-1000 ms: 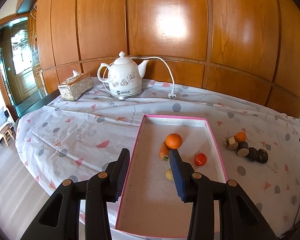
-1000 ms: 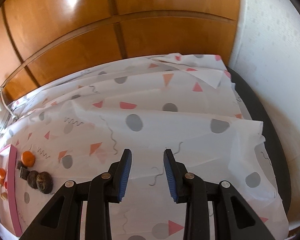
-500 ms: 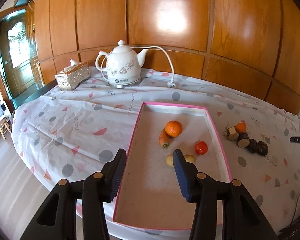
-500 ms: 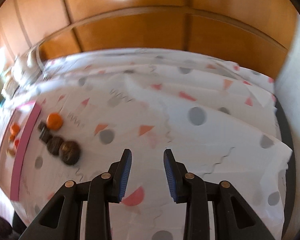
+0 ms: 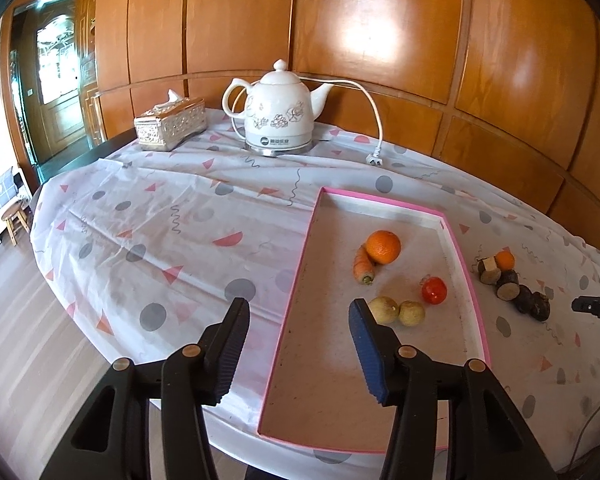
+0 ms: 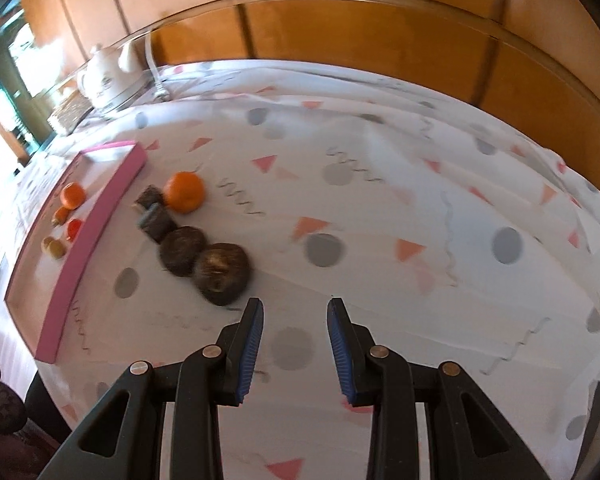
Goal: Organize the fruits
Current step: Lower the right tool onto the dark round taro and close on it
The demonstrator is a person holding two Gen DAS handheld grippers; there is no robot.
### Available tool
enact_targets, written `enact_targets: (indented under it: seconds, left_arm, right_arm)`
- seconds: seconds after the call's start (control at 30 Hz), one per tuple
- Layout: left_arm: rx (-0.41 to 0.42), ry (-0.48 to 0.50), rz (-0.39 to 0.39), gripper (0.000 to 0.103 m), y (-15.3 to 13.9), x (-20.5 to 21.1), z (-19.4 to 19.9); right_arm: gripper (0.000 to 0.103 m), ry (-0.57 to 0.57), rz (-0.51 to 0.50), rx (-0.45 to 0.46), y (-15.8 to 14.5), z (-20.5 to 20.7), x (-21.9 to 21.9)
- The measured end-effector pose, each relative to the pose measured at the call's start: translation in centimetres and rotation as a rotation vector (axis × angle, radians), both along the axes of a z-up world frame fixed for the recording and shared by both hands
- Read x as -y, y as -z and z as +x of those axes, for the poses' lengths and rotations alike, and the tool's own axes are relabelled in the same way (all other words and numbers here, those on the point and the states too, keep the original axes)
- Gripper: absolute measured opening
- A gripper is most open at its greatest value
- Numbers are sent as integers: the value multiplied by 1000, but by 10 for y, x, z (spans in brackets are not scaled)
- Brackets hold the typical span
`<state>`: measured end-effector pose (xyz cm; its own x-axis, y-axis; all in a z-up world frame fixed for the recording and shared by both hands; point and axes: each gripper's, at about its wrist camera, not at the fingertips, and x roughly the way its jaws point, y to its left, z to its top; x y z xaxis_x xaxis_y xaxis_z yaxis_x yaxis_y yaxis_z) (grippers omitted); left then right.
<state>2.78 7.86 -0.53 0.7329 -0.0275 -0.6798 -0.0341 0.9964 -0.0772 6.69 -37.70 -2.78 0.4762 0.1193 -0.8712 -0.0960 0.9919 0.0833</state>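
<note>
Through the left wrist camera, the left gripper [image 5: 296, 312] is hovering over the near end of the pink-rimmed tray [image 5: 300, 264]; its jaws have just been opening and are holding nothing. Just ahead of its right finger, two pale yellow-green fruits [image 5: 396, 311] are lying side by side, with a red tomato [image 5: 434, 290] a little beyond, and an orange [image 5: 384, 246] touching a carrot [image 5: 362, 265] farther on. All of these look firm, round and prone to rolling. Well ahead a white kettle [image 5: 278, 114] and a tissue box [image 5: 170, 124] are standing clear of the work.

Through the right wrist camera, blurred, the right gripper [image 6: 296, 310] is hanging with its jaws a narrow gap apart and empty. Ahead and to its left, outside the tray's rim [image 6: 96, 232], dark brown roundish items [image 6: 204, 258] are sitting in a row ending at a small orange [image 6: 185, 192]. That orange probably is light and slightly soft, best pinched across its middle. The dark pieces beside it are crowding the near approach, so coming in from the open cloth side seems easiest, with wider jaws.
</note>
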Motion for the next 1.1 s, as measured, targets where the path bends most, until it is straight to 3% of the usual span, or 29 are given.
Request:
enact_targets:
  seconds: [0.23,0.3,0.53,0.77,1.1]
  left_arm:
    - [-9,-7,-5,53,2,-3,0]
    - [-9,-8,-6,53,2,-5,0]
    - [-26,-27,-19,56,6,-12,-1]
    - [-46,-74,-42,57,11,-26,-2]
    - [-73,-154,-89,57,18,-47,-7]
  right_arm:
    - [33,-163,-27,-18,0,20,-57]
    - [40,-226,-83,-30,3,28,-78]
    - [42,-366,-265,-60,20,54,-123]
    - [46,-393,-345,-96,42,72,-131]
    - [43,-340,-294,-60,49,70,-118]
